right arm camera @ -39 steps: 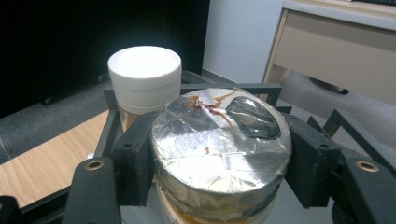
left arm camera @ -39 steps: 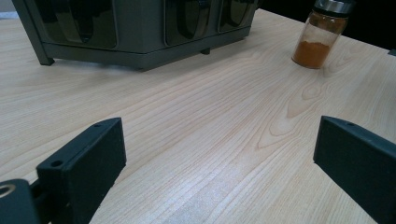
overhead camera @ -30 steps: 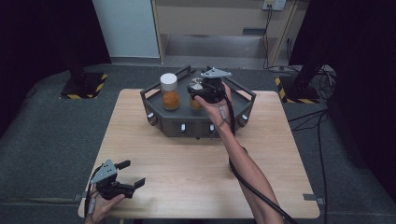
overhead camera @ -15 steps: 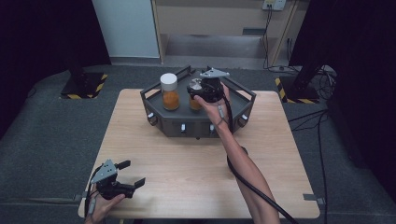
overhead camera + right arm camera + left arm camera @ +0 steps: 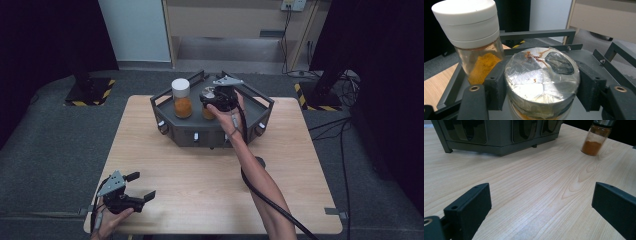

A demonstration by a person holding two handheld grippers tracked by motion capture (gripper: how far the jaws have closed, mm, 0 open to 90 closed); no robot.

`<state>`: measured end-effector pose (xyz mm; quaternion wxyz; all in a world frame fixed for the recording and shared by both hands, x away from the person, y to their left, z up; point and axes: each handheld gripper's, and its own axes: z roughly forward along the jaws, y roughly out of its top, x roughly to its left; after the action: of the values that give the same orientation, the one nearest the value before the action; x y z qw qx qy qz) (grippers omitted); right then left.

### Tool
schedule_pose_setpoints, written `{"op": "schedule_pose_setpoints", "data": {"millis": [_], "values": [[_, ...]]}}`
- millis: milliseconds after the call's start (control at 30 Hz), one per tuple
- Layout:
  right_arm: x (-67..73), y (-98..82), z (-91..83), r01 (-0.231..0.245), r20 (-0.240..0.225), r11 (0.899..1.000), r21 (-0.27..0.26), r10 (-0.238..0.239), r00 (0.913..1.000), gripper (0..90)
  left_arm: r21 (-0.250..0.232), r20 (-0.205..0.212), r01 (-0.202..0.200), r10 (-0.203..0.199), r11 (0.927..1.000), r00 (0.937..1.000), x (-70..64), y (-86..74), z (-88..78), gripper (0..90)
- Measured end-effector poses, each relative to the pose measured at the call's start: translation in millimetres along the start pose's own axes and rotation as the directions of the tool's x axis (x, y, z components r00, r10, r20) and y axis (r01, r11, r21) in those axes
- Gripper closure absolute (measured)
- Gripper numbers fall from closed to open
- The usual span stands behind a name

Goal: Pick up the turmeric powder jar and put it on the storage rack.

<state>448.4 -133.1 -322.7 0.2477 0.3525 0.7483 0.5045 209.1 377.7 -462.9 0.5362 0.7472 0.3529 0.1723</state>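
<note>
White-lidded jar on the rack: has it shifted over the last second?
No. In the high view the white-lidded jar stands at the same spot on the dark rack, left of the right gripper clamped on the foil-topped jar.

A white-capped jar (image 5: 181, 98) of orange powder stands upright on the dark grey rack (image 5: 260, 119), toward its left side. The rack sits at the far middle of the wooden table (image 5: 200, 200). Another spice jar (image 5: 597, 137) stands on the table near the rack.
</note>
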Motion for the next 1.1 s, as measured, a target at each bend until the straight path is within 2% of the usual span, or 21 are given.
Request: {"op": "schedule_pose_setpoints", "data": {"millis": [233, 633, 867, 1100], "values": [[-2.8, -3.4, 1.5, -0.015, -0.003, 1.000, -0.005, 0.015, 0.9999, 34.7, 0.000, 0.001, -0.001, 0.001, 1.0000, 1.0000, -0.1, 0.1, 0.1, 1.7], [-1.5, -6.2, 1.7, -0.005, -0.002, 1.000, -0.014, 0.005, 1.0000, 34.1, 0.003, 0.004, -0.002, 0.002, 1.0000, 1.0000, -0.1, 0.4, 0.1, 1.7], [-1.6, -9.0, -7.4, -0.024, 0.004, 0.997, -0.067, 0.025, 0.9997, 15.2, 0.004, 0.003, -0.004, 0.004, 1.0000, 1.0000, -0.3, 0.7, 0.1, 1.7], [-6.3, -0.4, -27.4, 0.001, -0.017, 0.994, -0.106, -0.002, 0.9999, 8.2, 0.004, 0.002, -0.006, 0.006, 1.0000, 1.0000, -0.7, 0.9, 0.2, 1.7]]}}
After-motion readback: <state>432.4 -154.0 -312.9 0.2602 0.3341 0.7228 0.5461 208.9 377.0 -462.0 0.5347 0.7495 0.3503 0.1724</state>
